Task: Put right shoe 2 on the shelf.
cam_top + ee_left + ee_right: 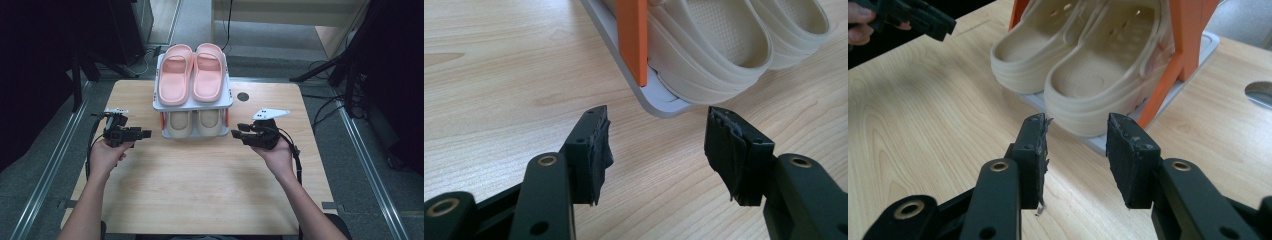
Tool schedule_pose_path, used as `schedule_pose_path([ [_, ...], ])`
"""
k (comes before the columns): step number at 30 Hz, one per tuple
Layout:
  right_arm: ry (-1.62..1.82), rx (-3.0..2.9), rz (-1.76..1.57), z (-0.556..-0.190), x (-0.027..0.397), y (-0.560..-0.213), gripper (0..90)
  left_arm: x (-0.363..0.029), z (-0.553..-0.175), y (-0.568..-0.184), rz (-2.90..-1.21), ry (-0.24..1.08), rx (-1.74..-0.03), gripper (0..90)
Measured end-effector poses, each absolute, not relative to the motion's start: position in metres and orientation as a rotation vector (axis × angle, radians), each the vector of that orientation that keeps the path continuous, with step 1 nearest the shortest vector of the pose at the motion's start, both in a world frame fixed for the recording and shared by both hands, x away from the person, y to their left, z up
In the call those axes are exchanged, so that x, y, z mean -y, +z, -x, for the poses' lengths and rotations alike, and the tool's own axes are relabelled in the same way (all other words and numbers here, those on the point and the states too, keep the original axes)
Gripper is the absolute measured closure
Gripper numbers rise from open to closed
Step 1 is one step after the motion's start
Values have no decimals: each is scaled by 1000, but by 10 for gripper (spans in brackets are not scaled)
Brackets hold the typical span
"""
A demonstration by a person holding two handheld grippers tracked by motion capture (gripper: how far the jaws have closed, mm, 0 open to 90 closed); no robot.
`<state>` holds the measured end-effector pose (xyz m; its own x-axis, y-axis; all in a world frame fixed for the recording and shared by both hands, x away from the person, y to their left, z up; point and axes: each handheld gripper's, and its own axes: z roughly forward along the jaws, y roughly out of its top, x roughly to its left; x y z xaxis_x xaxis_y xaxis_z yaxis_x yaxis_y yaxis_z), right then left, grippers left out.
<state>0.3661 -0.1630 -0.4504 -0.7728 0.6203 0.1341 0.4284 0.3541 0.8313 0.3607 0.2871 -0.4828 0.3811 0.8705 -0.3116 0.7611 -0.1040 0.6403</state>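
Note:
A two-tier shoe rack (228, 103) stands at the back middle of the wooden table. A pink pair of slippers (192, 72) lies on its top shelf, a beige pair (195, 122) on the lower tray. My left gripper (146, 133) hovers just left of the rack's lower tier, open and empty, its jaws (656, 140) aimed at the tray corner (659, 102) beside an orange post (631, 40). My right gripper (235, 131) is at the rack's right side, open with nothing in it; its jaws (1078, 145) face the heel of the nearer beige slipper (1088, 75).
A round cable hole (243, 96) sits in the table right of the rack. The wooden tabletop (200, 185) stretches bare in front of the rack. Dark stands and cables surround the table on the floor.

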Motion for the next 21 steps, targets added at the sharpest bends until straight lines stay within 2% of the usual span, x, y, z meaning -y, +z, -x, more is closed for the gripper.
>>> schedule_pose_path([
  [9,1369,-2425,-965,-363,172,-473,582,-282,-360,-482,-1899,186,-1389,428],
  [21,1364,-2430,-982,-363,175,-481,549,-270,-359,-481,-1931,186,-1325,399],
])
